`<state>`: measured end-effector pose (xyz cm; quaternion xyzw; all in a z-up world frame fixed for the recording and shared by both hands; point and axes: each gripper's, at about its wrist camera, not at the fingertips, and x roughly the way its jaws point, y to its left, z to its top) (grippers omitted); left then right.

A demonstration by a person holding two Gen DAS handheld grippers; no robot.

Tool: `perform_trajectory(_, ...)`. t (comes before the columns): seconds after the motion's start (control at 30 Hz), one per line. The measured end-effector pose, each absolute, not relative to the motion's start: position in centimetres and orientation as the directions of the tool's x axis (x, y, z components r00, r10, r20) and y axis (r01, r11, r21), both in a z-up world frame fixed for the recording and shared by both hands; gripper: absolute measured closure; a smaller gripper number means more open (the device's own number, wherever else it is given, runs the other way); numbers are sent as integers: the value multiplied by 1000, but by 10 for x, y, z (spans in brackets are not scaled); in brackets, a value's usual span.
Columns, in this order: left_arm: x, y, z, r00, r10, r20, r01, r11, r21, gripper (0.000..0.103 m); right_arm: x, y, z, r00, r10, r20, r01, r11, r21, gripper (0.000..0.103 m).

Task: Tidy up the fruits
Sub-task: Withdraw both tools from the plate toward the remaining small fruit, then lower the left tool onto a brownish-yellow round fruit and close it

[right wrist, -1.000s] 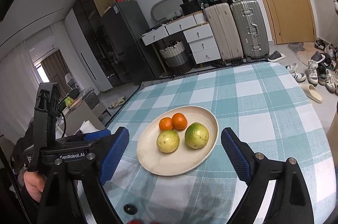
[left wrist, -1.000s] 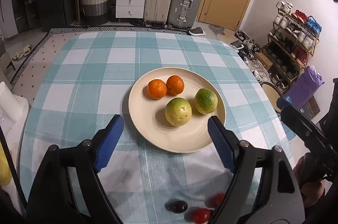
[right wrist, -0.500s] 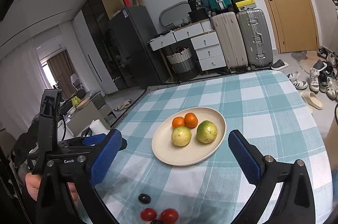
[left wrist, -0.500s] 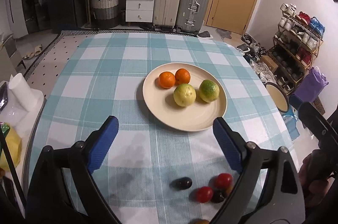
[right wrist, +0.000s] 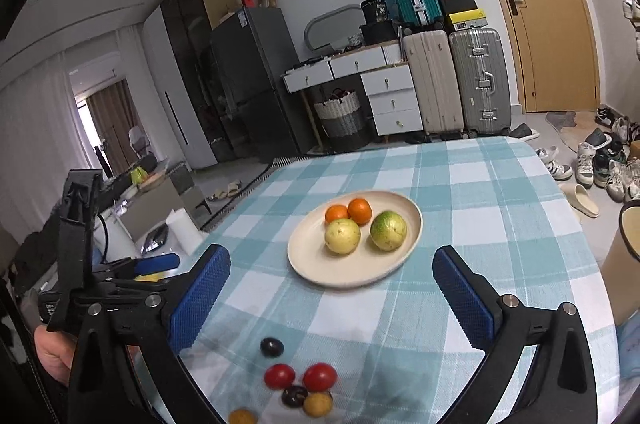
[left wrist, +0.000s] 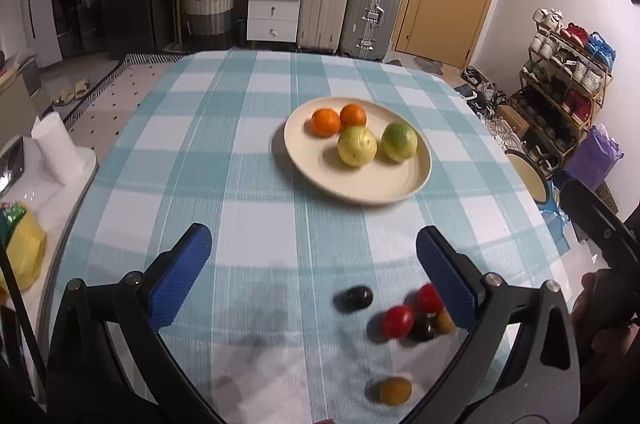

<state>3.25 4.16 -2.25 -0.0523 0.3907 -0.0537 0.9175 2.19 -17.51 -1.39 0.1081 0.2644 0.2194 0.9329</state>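
**Table stock: fruit on and off the plate, both claws empty**

Left gripper (left wrist: 312, 268): over the near part of the checked tablecloth (left wrist: 224, 152), pointing down at it. Blue pads (left wrist: 180, 280) far apart, jaws opening wider, nothing between them but cloth.

Dark plum-like fruit (left wrist: 354, 299): lies alone on the cloth toward the near edge, just left of the cluster.

Small-fruit cluster, near edge, right of centre: two red tomatoes (left wrist: 397, 321), touching or almost so; a dark fruit (left wrist: 424, 329) and a yellow-brown one (left wrist: 444, 322) tucked against them, partly behind the left gripper's right finger. One more orange-yellow fruit (left wrist: 395, 390) sits apart, nearest the edge.

Plate (left wrist: 384, 184): cream, round, mid-surface, set right of centre and well apart from the cluster. Holds two oranges (left wrist: 326, 122) side by side at its far rim, a yellow-green round fruit (left wrist: 357, 146) in front of them, a greener one (left wrist: 399, 141) just to its right.

Right gripper (right wrist: 332, 292): seen from its own camera, over the near edge, facing the plate. Blue pads (right wrist: 200, 298) spread fully, holding nothing; the small fruit lies on the cloth below the gap.

Person's hand (right wrist: 52, 352): at far left of the right wrist view, holding the left gripper's handle
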Motion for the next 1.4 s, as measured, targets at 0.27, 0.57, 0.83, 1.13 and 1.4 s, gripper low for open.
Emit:
perform_trajectory(0.27, 6, 35, -49, 647, -233, -726, 152, 972, -177, 1, 5, -173, -31, 758, 447, -476, -362, 894, 263, 0)
perform_trajectory(0.57, -16, 29, -84, 583, -294, -758, 172, 956, -238, 1, -10, -167, -48, 734, 458, -501, -384, 889, 249, 0)
perform_trajectory(0.83, -24, 20, -102, 547, -302, -780, 194, 953, -233, 1, -19, -165, -54, 730, 472, -493, -398, 881, 255, 0)
perform_trajectory(1.13, -29, 7, -116, 496, -319, -808, 234, 945, -230, 1, -22, -162, -60, 721, 462, -517, -398, 886, 237, 0)
perform_trajectory(1.4, -29, -1, -123, 468, -346, -813, 271, 932, -241, 4, -24, -166, -68, 710, 455, -538, -386, 890, 243, 0)
